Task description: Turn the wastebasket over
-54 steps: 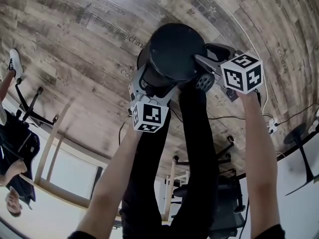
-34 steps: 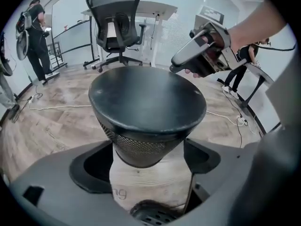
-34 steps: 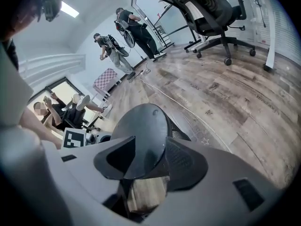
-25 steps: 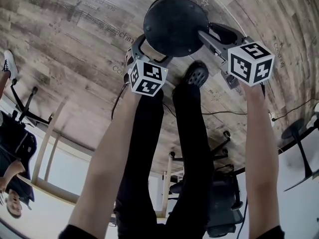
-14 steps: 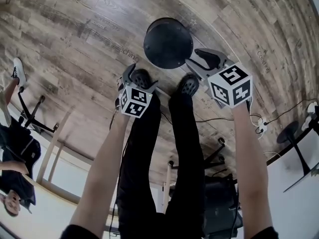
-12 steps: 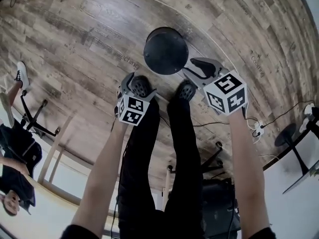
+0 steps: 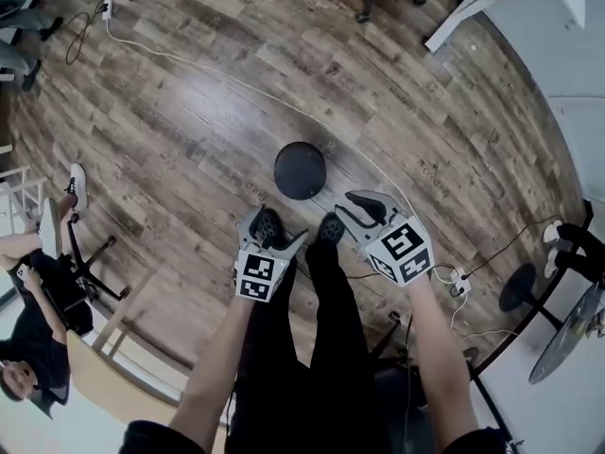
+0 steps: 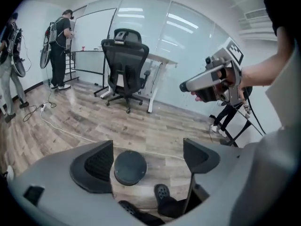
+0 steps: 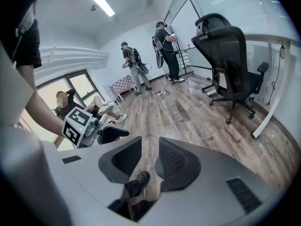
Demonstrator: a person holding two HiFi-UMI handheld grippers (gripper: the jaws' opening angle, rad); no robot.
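Head view, wastebasket (image 7: 300,170): it stands on the wooden floor (image 7: 170,130) with a dark flat face up. I judge it mouth-down and the turn-over done. Neither gripper touches it.
Risk, feet: the person's shoes (image 7: 330,227) stand near its 6 o'clock side. I reckon one step forward would kick it over or shove it.
Risk, cable: a white cable (image 8: 67,135) runs past just beside it, on the 1 o'clock side. A foot catching that cable could drag it against the basket.
Risk, regrasp: if I wanted to straighten it, the right jaws look too narrow for its wall.
Left gripper (image 7: 274,223): at the basket's 7 o'clock and well above it. Its jaws are spread wide and hold nothing; the basket only shows far below through the gap.
Right gripper (image 7: 354,206): at 4 o'clock. Its jaws have just been closing to a slim gap, with nothing between them.
Arms: both forearms reach forward, and the grippers slant downward.
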